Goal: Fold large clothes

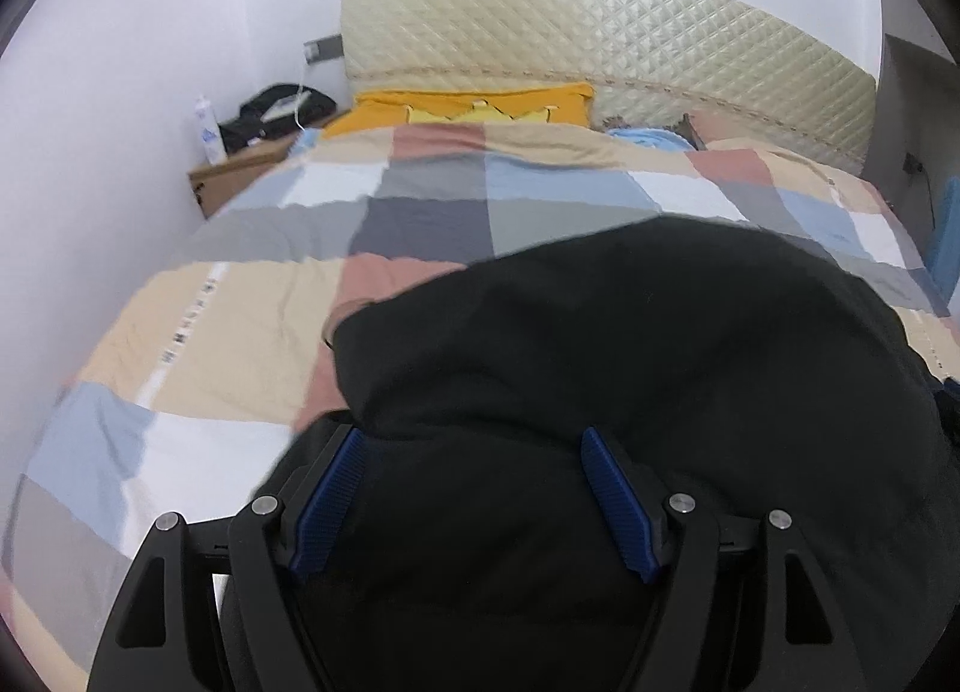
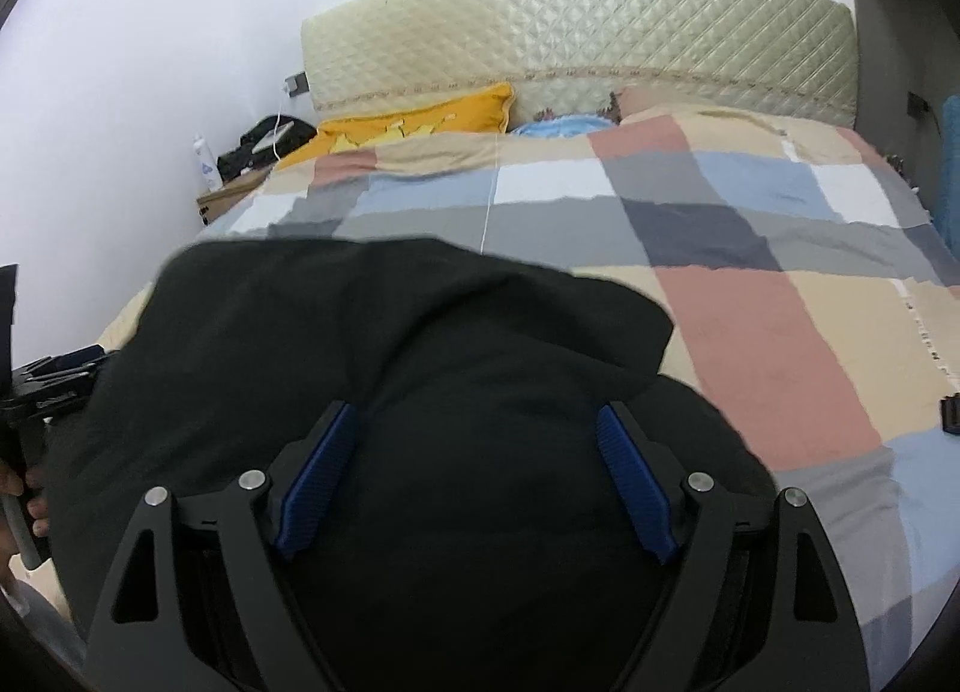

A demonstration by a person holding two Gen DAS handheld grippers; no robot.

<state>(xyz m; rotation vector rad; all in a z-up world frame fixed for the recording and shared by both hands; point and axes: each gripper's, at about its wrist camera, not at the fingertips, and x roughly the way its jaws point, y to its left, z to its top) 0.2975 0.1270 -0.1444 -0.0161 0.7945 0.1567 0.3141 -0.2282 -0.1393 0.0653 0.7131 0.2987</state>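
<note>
A bed under a patchwork quilt of beige, blue, grey and pink squares (image 1: 420,212) fills the room; at twelve o'clock a cream quilted headboard (image 1: 600,32) meets the plain white wall (image 1: 150,32), and at ten o'clock stands a wooden bedside table (image 1: 240,176).

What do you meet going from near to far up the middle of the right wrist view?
Right gripper, open jaws → black garment → checked bedspread → blue pillow → quilted cream headboard → white wall.
</note>
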